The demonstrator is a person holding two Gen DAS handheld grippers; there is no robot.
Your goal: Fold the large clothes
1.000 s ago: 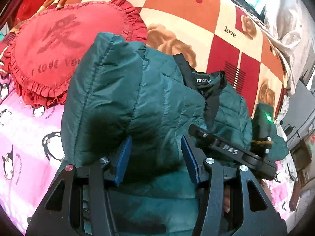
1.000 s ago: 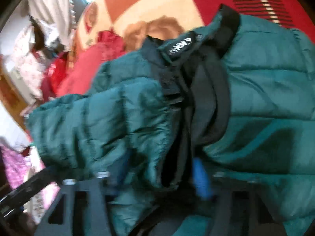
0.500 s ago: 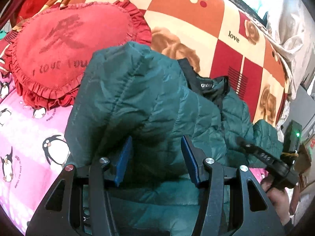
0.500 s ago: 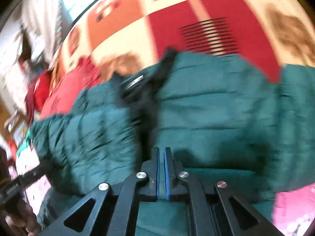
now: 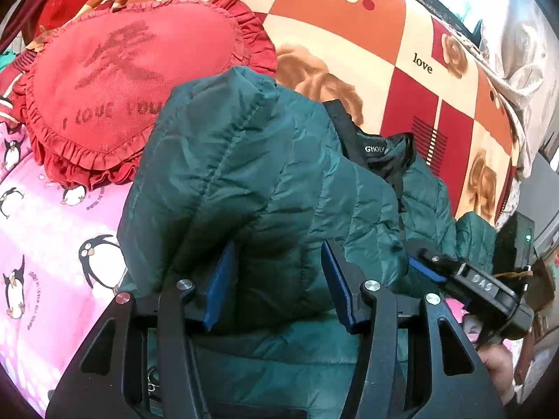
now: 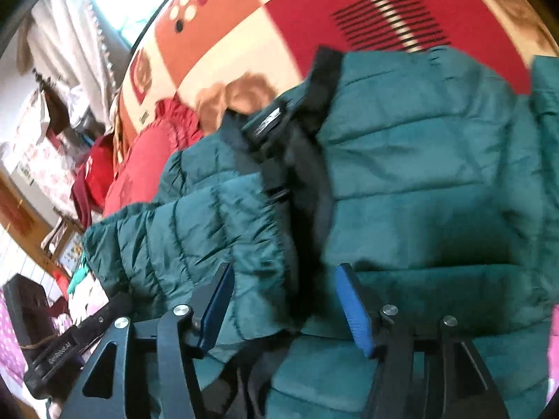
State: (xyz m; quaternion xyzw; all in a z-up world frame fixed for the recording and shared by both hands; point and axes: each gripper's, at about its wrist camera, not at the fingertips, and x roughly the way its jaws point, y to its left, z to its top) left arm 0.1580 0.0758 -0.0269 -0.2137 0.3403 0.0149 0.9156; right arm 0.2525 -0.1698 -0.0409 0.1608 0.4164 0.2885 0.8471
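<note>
A dark green quilted puffer jacket [image 5: 265, 181] with a black collar lining and a label lies bunched on the bed; it also fills the right wrist view [image 6: 419, 174]. My left gripper [image 5: 276, 286] is open, its blue pads on either side of a raised fold of the jacket. My right gripper [image 6: 283, 303] is open, its jaws straddling the jacket's front opening by the black lining. The right gripper also shows at the right edge of the left wrist view [image 5: 464, 279].
A red heart-shaped ruffled cushion [image 5: 115, 80] lies behind the jacket to the left. A checkered red, orange and cream blanket [image 5: 384, 35] covers the far bed. A pink penguin-print sheet [image 5: 52, 230] lies at the left. Clutter and furniture stand beyond the bed [image 6: 52, 139].
The right gripper was open a second ago, shut and pulled back half a second ago, and is now open again at the jacket's front. The left gripper has stayed open on the fold.
</note>
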